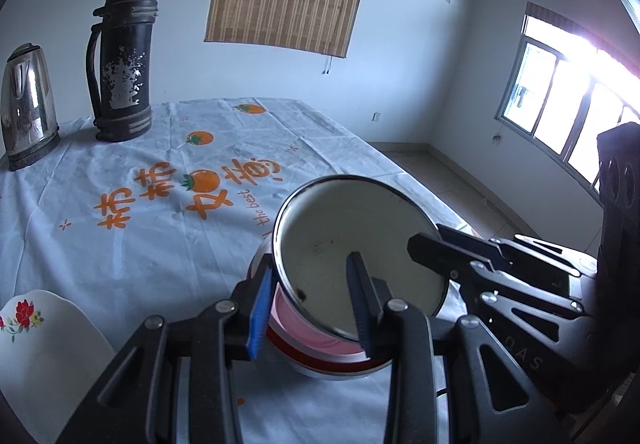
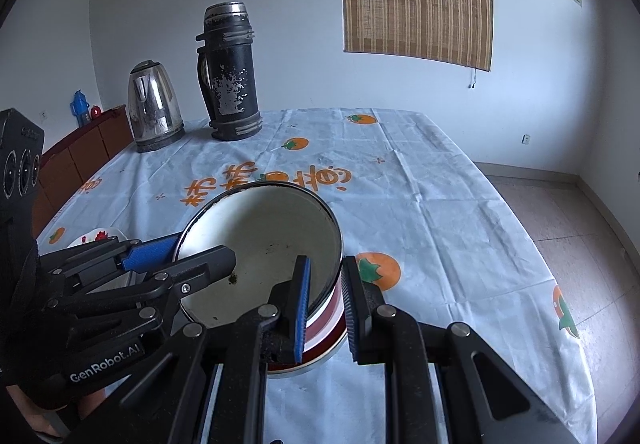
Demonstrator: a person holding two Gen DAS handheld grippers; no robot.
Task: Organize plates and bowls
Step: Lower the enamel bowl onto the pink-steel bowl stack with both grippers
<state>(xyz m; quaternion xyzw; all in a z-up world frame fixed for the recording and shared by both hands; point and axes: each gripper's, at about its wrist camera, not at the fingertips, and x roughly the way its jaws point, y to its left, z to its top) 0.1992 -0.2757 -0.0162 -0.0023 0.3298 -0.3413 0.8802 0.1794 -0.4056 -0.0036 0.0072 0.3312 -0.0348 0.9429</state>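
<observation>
An enamel bowl (image 1: 352,244) with a cream inside and red and pink bands outside is held tilted above the table; it also shows in the right wrist view (image 2: 272,244). My left gripper (image 1: 310,304) straddles its left rim, one finger inside and one outside. My right gripper (image 2: 326,308) straddles its right rim the same way. Both look closed on the wall. A white plate with red flowers (image 1: 44,348) lies at the near left, also in the right wrist view (image 2: 96,236).
A steel kettle (image 1: 26,108) and a tall black thermos (image 1: 122,60) stand at the far left of the table, which has a white cloth (image 1: 140,244) with orange prints. The table's right edge (image 2: 560,284) drops to a tiled floor.
</observation>
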